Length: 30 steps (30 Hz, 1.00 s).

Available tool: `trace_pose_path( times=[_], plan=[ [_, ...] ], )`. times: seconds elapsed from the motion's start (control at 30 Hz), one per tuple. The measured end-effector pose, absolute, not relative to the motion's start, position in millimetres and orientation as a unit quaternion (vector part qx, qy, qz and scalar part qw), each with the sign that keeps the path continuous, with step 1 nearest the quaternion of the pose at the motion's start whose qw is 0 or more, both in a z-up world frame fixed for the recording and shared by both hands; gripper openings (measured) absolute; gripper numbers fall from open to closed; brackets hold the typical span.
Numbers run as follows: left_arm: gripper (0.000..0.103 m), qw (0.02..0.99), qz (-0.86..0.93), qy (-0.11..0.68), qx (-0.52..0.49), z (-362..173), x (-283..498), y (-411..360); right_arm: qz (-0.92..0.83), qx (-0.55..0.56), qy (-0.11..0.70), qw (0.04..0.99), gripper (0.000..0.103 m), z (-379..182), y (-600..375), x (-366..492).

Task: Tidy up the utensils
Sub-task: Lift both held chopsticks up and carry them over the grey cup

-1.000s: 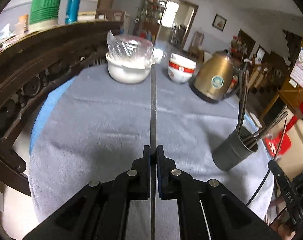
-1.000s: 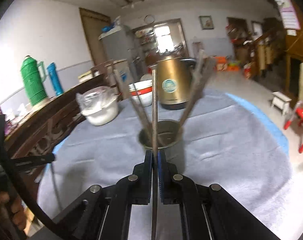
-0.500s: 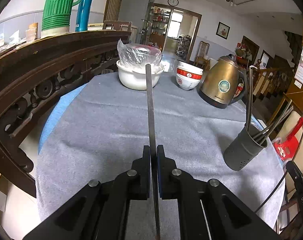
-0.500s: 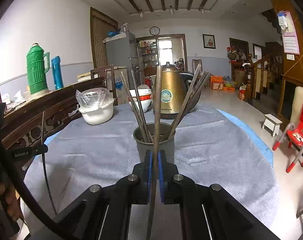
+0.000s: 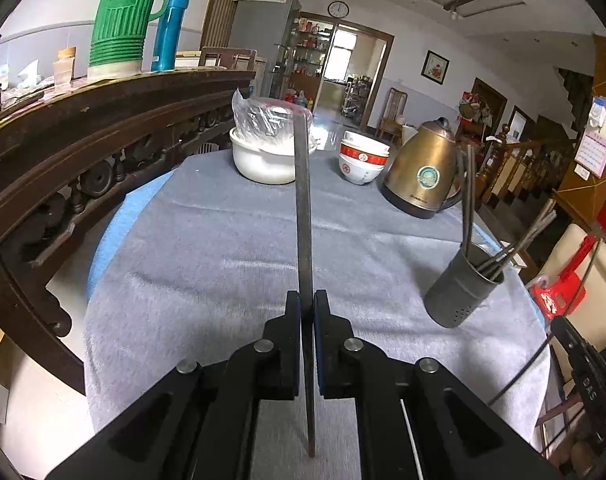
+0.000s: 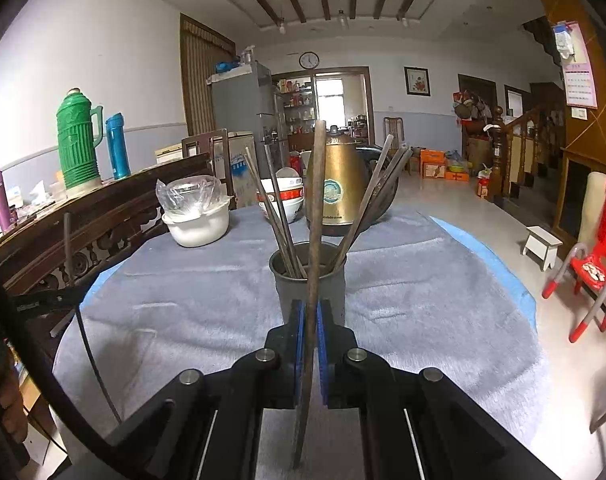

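Left tool (image 5: 307, 306): pressed together on one dark, flat-sided chopstick (image 5: 303, 216), held near its lower end, the long part rising straight ahead, the short tail hanging below the pads. Landmark: grey utensil cup (image 5: 461, 290), perforated near its base, standing upright on the grey cloth of the table (image 5: 207, 248) to the right of this tool and well apart from it; several dark chopsticks lean out of it, fanned. Beyond the cup: white covered bowl (image 5: 265, 156), stacked red-and-white bowls (image 5: 361, 162), brass kettle (image 5: 425, 168), all at the far edge of the table. Between the cup and those items, bare cloth. Carved wooden rail (image 5: 63, 152) borders the table on the side away from the cup. Right tool (image 6: 311, 310): pinching a second dark chopstick (image 6: 315, 208), slightly tilted, directly before the cup's near wall (image 6: 309, 284); cloth open on the cup's right to the blue edge.
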<state>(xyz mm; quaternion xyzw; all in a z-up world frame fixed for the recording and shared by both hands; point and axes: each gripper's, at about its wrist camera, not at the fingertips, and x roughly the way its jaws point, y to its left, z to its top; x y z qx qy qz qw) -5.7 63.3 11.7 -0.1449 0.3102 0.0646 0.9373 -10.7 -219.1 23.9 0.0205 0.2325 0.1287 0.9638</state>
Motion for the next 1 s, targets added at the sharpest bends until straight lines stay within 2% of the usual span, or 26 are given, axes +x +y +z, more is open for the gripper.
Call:
trace_pose_path(
  times=[0.4,1.0],
  plan=[
    [0.008,0.944,0.049,0.296,-0.139,22.8,-51.7,58.8,0.127,0.035,0.23,0.964,0.007,26.5,-229.4,-30.4],
    [0.008,0.938,0.051,0.299,-0.169,19.7,-68.2,68.4,0.125,0.053,0.235,0.962,0.007,27.3,-241.0,-42.6]
  ],
)
